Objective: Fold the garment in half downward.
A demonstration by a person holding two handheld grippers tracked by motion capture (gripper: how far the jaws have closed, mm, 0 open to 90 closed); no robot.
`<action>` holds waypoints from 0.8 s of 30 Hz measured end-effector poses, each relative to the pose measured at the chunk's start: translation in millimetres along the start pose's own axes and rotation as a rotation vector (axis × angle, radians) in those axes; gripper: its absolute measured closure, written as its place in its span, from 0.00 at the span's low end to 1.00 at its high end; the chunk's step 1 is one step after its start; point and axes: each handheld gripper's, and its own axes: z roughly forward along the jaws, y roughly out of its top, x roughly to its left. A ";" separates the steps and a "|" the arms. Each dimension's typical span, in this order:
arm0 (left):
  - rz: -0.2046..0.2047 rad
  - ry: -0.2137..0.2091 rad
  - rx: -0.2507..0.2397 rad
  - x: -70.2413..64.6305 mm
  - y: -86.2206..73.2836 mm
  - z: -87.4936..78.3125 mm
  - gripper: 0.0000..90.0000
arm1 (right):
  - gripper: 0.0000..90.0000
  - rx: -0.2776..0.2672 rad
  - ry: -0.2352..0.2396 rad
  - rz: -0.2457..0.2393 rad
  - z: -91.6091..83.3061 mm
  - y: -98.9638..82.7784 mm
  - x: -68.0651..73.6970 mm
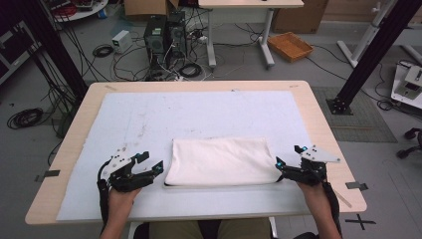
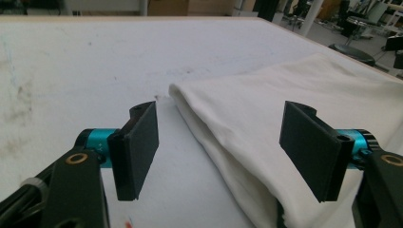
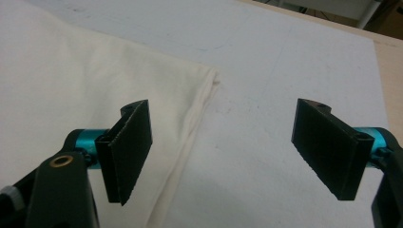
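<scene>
High view, item one: a folded white cloth point(image 1: 219, 162) lies flat on the pale blue-white mat point(image 1: 149, 119) that covers the wooden table point(image 1: 323, 124). I see it in the near half of the mat, a little right of the middle, its long edges running left to right.

Item two: the left gripper point(image 1: 147, 163) sits just beside the cloth's near left corner, held by the left hand point(image 1: 122, 196) that comes up from the near edge. Left gripper view: I see both black jaws spread wide, with the cloth's folded left edge point(image 2: 223, 142) lying between them on the mat, nearer the right-hand jaw. Neither pad presses on the fabric; the gripper is released.

Item three: the right gripper point(image 1: 288, 157) sits at the cloth's near right corner, in the right hand point(image 1: 316, 196). Right gripper view: I see the jaws apart, the cloth's seamed right edge point(image 3: 190, 137) running just beside the left-hand jaw, and bare mat under the gap and the other jaw. Nothing is pinched; this gripper is released too.

Item four, beyond the far table edge: computer towers point(image 1: 164, 35), loose cables on the floor point(image 1: 124, 55), and an orange tray point(image 1: 290, 46).
</scene>
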 end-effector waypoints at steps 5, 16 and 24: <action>0.005 0.003 -0.054 14.1 3.9 3.9 0.33 | 0.23 0.012 -0.016 0.019 5.4 2.3 -9.3; -0.004 -0.027 -0.028 11.6 -1.4 -3.2 0.29 | 0.23 0.038 0.009 0.006 -2.7 -10.5 -9.8; -0.023 0.002 -0.058 16.2 -1.7 -12.8 0.29 | 0.23 0.017 -0.006 0.016 -6.5 -10.5 -10.0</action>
